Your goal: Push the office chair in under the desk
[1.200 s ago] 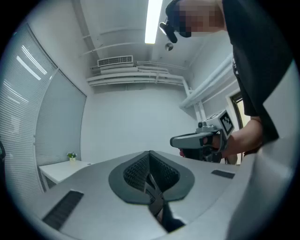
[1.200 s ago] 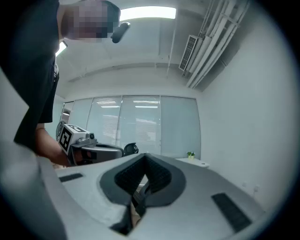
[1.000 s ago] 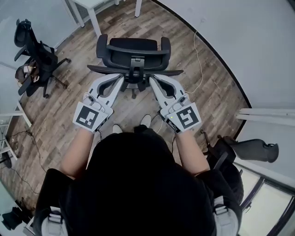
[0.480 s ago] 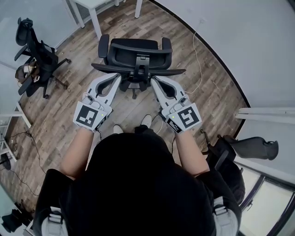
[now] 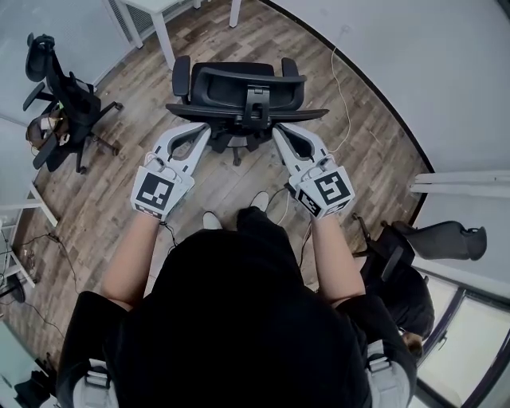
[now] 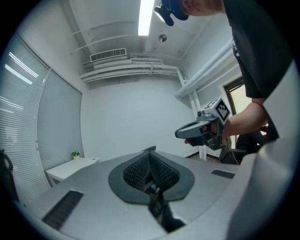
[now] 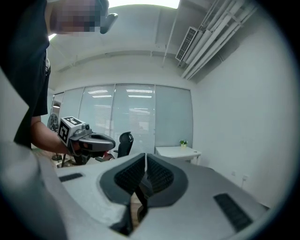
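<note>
In the head view the black office chair (image 5: 239, 94) stands on the wood floor with its back toward me, its seat facing the white desk (image 5: 153, 14) at the top edge. My left gripper (image 5: 204, 130) and right gripper (image 5: 280, 131) are both shut, their tips against the upper edge of the backrest on either side of the centre post. The left gripper view shows its ribbed pads (image 6: 140, 169) closed together, with the right gripper (image 6: 202, 132) off to the right. In the right gripper view the pads (image 7: 161, 174) are also closed, and the desk (image 7: 178, 152) stands ahead.
A second black chair (image 5: 60, 96) stands at the left by the wall and a third (image 5: 434, 247) at the right near my side. A thin cable (image 5: 343, 96) runs along the curved wall base. The person's shoes (image 5: 259, 199) are just behind the grippers.
The chair has rolled a little farther from me toward the desk, and both grippers have moved forward with it, still at the backrest's top edge.
</note>
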Tool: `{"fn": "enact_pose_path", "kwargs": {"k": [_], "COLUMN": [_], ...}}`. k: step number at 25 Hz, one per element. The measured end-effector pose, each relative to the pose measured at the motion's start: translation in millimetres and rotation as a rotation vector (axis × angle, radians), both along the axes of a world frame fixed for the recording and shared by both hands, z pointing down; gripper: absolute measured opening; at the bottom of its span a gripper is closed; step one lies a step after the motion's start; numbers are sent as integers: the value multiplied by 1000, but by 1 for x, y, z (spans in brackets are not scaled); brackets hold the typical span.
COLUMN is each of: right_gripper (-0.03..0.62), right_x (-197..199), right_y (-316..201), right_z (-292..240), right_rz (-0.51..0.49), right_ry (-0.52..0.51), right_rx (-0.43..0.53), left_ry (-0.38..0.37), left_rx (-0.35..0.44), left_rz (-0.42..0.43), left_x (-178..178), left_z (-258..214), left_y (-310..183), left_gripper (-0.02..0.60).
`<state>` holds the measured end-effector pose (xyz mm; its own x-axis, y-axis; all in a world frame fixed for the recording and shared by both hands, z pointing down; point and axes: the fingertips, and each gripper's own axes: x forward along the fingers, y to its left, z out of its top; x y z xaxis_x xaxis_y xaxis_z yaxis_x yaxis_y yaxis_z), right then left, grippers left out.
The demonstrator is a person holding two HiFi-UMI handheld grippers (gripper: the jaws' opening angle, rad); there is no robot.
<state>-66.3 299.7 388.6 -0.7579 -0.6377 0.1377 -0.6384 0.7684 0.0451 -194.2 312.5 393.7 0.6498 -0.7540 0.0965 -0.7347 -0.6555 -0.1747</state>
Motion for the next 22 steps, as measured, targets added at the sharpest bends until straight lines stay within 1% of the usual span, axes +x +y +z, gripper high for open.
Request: {"fn": "enact_pose_path", "kwargs": {"k": [3, 7, 12, 15, 20, 22], "right_gripper": [6, 8, 18, 25, 38, 46], "right_x": [6, 15, 25, 32, 48, 53], "right_y": [-5, -16, -36, -49, -72, -78], "right_z": [10, 30, 54, 63, 83, 91], "right_rz": [22, 28, 6, -5, -25, -43], "right_ry": [29, 76, 129, 154, 244, 278], "right_rx": [-24, -71, -126, -142, -163, -179], "left_ry": [-29, -61, -103, -137, -183, -218], "left_rx": [-10, -41, -73, -94, -146, -166], "left_rz": [4, 11, 13, 16, 24, 34], "left_x": [-5, -5, -4, -2, 5, 8], "left_z": [8, 22, 38, 49, 72, 82], "left_y": [-4, -15, -33, -46, -65, -71], "left_gripper": [-2, 15, 34, 54, 85, 101]}}
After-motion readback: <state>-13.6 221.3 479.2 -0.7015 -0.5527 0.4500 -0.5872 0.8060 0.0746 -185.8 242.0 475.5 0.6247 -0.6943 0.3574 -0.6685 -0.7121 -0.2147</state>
